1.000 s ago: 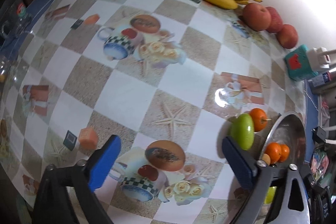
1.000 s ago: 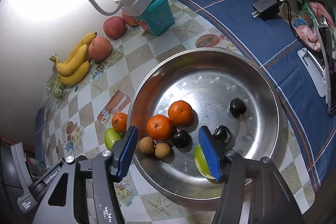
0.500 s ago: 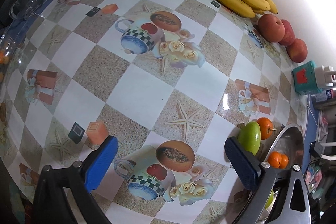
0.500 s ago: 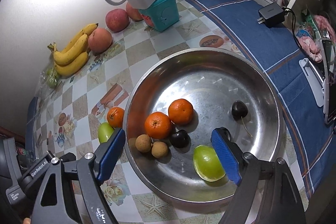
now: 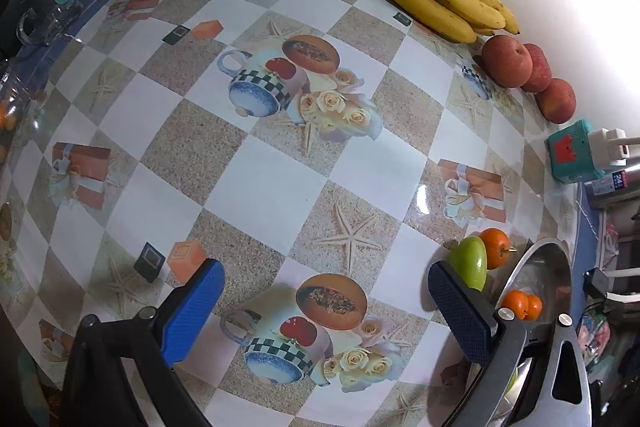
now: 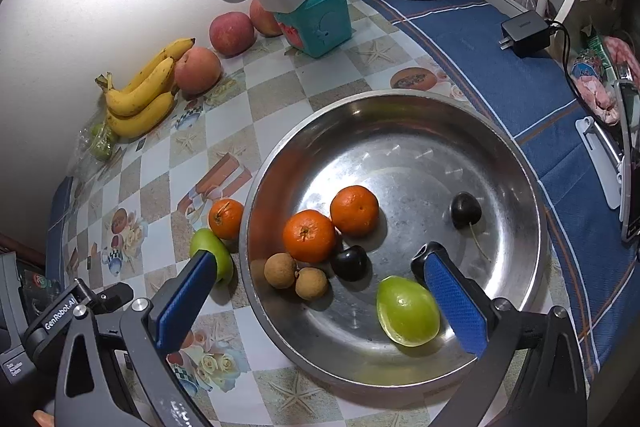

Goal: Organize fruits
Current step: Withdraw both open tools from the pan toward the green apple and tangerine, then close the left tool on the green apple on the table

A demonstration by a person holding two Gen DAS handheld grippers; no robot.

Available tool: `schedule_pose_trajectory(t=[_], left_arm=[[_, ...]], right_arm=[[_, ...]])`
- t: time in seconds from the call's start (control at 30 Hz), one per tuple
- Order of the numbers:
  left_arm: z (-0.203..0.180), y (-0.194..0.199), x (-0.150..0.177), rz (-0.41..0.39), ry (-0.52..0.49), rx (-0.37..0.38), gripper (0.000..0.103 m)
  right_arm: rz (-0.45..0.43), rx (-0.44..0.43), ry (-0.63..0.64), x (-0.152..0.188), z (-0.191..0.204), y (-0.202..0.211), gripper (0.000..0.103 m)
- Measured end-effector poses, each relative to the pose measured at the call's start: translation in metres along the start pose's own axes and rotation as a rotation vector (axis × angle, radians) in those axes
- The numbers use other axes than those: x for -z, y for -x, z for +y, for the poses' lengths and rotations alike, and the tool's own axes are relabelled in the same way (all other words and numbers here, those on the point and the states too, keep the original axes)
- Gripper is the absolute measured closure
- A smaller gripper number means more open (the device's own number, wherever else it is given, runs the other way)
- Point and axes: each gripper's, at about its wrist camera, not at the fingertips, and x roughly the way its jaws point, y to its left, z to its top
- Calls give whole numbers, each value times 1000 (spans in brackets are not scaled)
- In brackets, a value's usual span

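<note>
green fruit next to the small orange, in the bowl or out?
Out. The green fruit lies on the tablecloth beside the small orange, outside the bowl rim. A second green fruit is inside.

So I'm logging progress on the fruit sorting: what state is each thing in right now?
left hand-held gripper: open, empty
right hand-held gripper: open, empty
metal bowl: upright, partly filled
green fruit in bowl: released, lying loose
orange outside bowl: on table
bananas: on table by wall
</note>
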Motion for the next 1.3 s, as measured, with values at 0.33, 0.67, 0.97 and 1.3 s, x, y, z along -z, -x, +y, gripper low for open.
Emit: schedule_pose_trajectory(t=[0.33,0.67,0.97,1.3], left_arm=[[-24,-10,0,9,-120,31,0],[-56,-32,2,39,-204,92,0],[-82,-45,7,55,-264,173,2],[-99,-53,11,61,-325,226,32]], right_arm=[[18,22,36,3,10,-7,0],[29,42,28,-1,10,-21,0],[28,53,-8,-4,0,-19,0],[27,53,-31,-5,-6,-17,0]])
